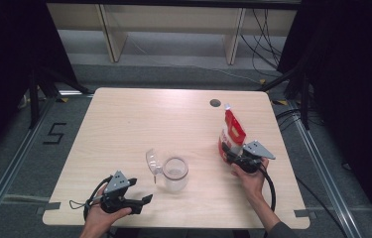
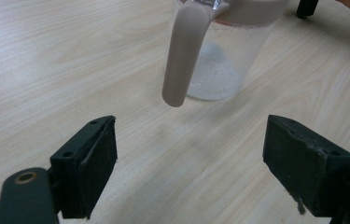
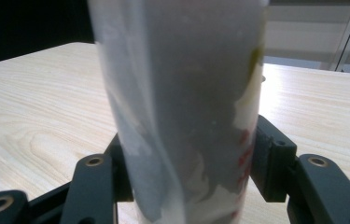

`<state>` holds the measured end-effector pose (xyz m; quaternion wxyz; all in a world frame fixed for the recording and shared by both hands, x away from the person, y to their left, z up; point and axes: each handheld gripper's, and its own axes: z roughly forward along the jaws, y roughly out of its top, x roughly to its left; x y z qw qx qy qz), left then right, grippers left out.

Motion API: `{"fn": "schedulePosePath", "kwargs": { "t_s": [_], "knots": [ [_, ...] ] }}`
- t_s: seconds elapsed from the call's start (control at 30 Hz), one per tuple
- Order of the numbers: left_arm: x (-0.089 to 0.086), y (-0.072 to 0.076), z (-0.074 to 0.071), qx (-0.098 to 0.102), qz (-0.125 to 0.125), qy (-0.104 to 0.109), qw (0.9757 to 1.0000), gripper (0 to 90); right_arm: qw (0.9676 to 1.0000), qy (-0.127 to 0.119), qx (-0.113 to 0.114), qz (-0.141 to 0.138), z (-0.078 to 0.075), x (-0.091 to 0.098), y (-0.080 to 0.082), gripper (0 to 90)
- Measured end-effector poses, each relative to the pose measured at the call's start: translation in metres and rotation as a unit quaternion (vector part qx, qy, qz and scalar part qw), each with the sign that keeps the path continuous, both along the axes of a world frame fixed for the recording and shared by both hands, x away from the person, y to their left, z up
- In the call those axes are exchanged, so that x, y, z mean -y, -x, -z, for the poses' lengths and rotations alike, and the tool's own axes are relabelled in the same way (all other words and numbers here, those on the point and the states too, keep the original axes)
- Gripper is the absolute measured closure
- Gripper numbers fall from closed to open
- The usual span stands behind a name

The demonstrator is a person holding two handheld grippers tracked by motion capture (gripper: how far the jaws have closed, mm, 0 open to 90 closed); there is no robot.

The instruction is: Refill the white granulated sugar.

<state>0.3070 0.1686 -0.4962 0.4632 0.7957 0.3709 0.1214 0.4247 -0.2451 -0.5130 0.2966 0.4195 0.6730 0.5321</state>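
A red and white pouch (image 1: 233, 130) with a white spout stands upright on the right side of the table. My right gripper (image 1: 228, 148) has a jaw on each side of its lower part, and in the right gripper view both pads touch the pouch (image 3: 186, 93), so the right gripper (image 3: 191, 172) is shut on it. A clear plastic jug (image 1: 175, 173) stands near the table's middle with its lid (image 1: 152, 161) flipped up. My left gripper (image 1: 141, 191) rests open at the front left and points at the jug (image 2: 224, 60); the jug's handle (image 2: 184, 51) faces the left gripper (image 2: 191, 158).
The light wooden table (image 1: 124, 124) has a dark round cable hole (image 1: 215, 103) near its far edge. Shelving legs and cables lie on the floor beyond the table. Black curtains hang at both sides.
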Motion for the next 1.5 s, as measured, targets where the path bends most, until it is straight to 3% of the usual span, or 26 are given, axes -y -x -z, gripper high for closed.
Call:
{"fn": "schedulePosePath", "kwargs": {
  "t_s": [0.13,0.4,0.67,0.8,0.87,1.07,1.13,1.2,1.23,1.4,1.47,1.5],
  "knots": [
    [0.0004,-0.0001,0.0003,-0.001,0.0,0.001,1.0,17.3,1.0,-0.01,-0.001,-0.001,0.0006,-0.0005,0.0009,45.9],
    [0.0012,0.0005,0.0004,-0.003,-0.003,0.002,1.0,17.3,1.0,0.002,0.002,0.005,0.0025,0.0002,0.0007,44.3],
    [0.0022,0.0007,0.0008,-0.006,-0.007,0.007,0.9999,17.3,1.0,-0.004,0.005,-0.001,0.0025,-0.0004,0.0007,42.4],
    [0.0016,0.0009,0.0,-0.008,-0.002,0.002,1.0,17.3,0.9999,-0.004,0.014,0.0,0.003,-0.0005,-0.0013,42.1],
    [0.0018,0.0009,0.0001,-0.007,-0.003,0.004,1.0,17.3,0.9997,-0.017,0.015,-0.003,0.003,-0.0017,-0.0015,42.1],
    [0.0026,0.0007,0.0007,-0.003,-0.001,0.008,1.0,17.3,0.9997,-0.002,0.026,-0.001,0.0033,0.0004,-0.0033,42.1],
    [0.0027,0.0008,0.0008,-0.004,-0.001,0.007,1.0,17.3,0.9994,-0.013,0.031,-0.002,0.0034,-0.0009,-0.004,42.0],
    [0.0028,0.0007,0.001,-0.003,-0.004,0.009,0.9999,17.3,0.9998,-0.015,0.016,-0.003,0.003,-0.0015,-0.0032,41.9],
    [0.0017,0.0013,-0.0005,-0.007,-0.005,-0.002,1.0,17.3,0.9997,-0.013,0.019,-0.005,0.0031,-0.0013,-0.0039,42.0],
    [0.0025,0.0008,0.0006,-0.002,-0.002,0.007,1.0,17.3,0.9996,-0.017,0.02,-0.008,0.0026,-0.0006,-0.0045,45.7],
    [0.002,0.0003,0.0,0.0,0.004,0.002,1.0,17.3,0.9998,-0.007,0.017,-0.002,0.0016,0.0006,-0.004,47.5],
    [0.0017,0.0002,-0.0001,0.001,0.005,0.001,1.0,17.3,0.9995,-0.013,0.02,-0.021,0.001,0.0025,-0.0052,48.1]
  ]
}}
